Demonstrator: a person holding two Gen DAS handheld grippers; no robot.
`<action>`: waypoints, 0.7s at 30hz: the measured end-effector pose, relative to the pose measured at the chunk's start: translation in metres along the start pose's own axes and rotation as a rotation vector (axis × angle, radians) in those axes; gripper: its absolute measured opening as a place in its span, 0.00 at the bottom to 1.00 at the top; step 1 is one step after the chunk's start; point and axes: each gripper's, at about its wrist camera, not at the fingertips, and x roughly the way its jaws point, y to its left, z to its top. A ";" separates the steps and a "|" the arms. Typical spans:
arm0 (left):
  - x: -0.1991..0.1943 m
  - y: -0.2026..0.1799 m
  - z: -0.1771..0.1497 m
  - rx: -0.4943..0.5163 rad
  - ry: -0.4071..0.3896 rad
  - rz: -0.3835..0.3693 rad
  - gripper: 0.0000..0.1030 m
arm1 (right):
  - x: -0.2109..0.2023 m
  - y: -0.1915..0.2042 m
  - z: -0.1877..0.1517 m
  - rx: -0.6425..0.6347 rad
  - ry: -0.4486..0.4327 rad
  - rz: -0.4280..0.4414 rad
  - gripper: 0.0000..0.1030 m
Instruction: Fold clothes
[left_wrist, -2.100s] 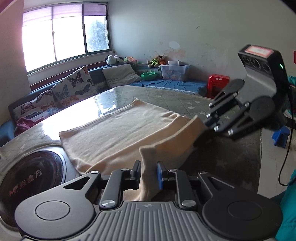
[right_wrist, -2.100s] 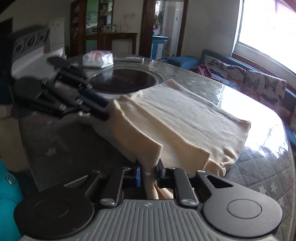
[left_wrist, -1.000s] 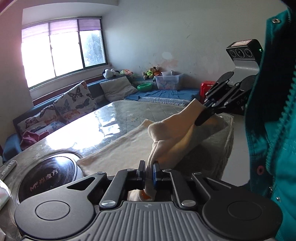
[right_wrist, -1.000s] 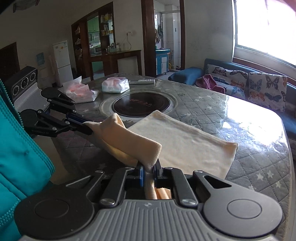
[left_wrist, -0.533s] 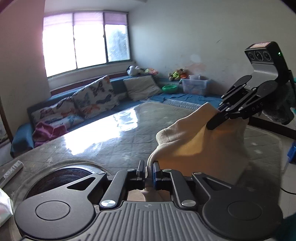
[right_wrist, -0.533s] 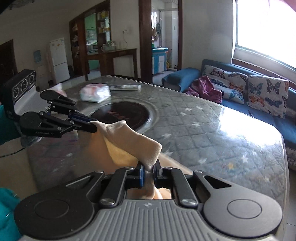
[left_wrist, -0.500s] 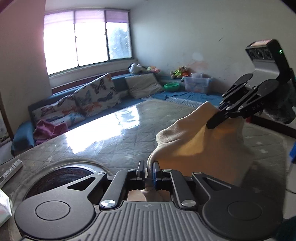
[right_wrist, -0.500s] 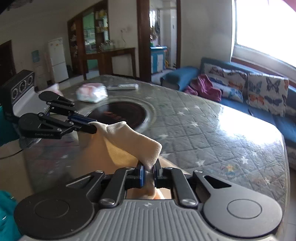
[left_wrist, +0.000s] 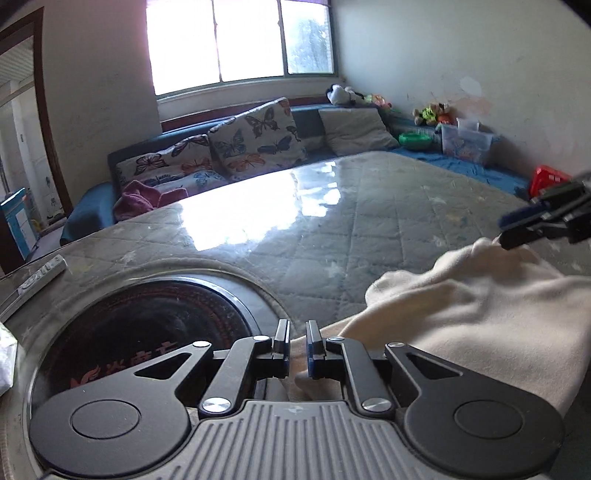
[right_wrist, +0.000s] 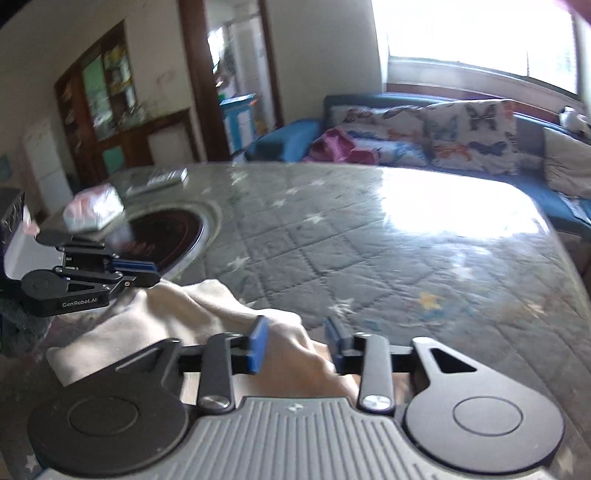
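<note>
A cream cloth (left_wrist: 472, 314) lies bunched on the quilted grey table (left_wrist: 332, 221) at its near edge. My left gripper (left_wrist: 297, 341) stands with its jaws slightly apart, the cloth edge lying between them. In the right wrist view the cloth (right_wrist: 192, 314) sits under my right gripper (right_wrist: 297, 345), whose jaws are wide apart with cloth between them, not clamped. The left gripper shows at the left of that view (right_wrist: 147, 275), its tips at the cloth's corner. The right gripper's tips (left_wrist: 517, 232) touch the cloth's far corner in the left wrist view.
A round black hotplate (left_wrist: 147, 332) is set into the table at the left. A remote (left_wrist: 40, 275) and a tissue pack (right_wrist: 92, 212) lie beyond it. A blue sofa with butterfly cushions (left_wrist: 240, 147) runs along the window wall.
Both grippers have lowered the lifted cloth onto the table. The right gripper's jaws have opened wide and the left gripper's jaws have parted a little. The cloth now lies bunched.
</note>
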 end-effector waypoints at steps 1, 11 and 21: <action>-0.005 0.000 0.001 -0.010 -0.008 0.000 0.10 | -0.004 -0.003 -0.003 0.010 0.002 -0.011 0.38; -0.016 -0.041 0.016 0.002 -0.021 -0.145 0.10 | -0.019 -0.026 -0.026 0.096 0.026 -0.086 0.31; 0.011 -0.055 0.011 0.018 0.043 -0.147 0.11 | -0.011 -0.004 -0.026 -0.008 0.002 -0.204 0.08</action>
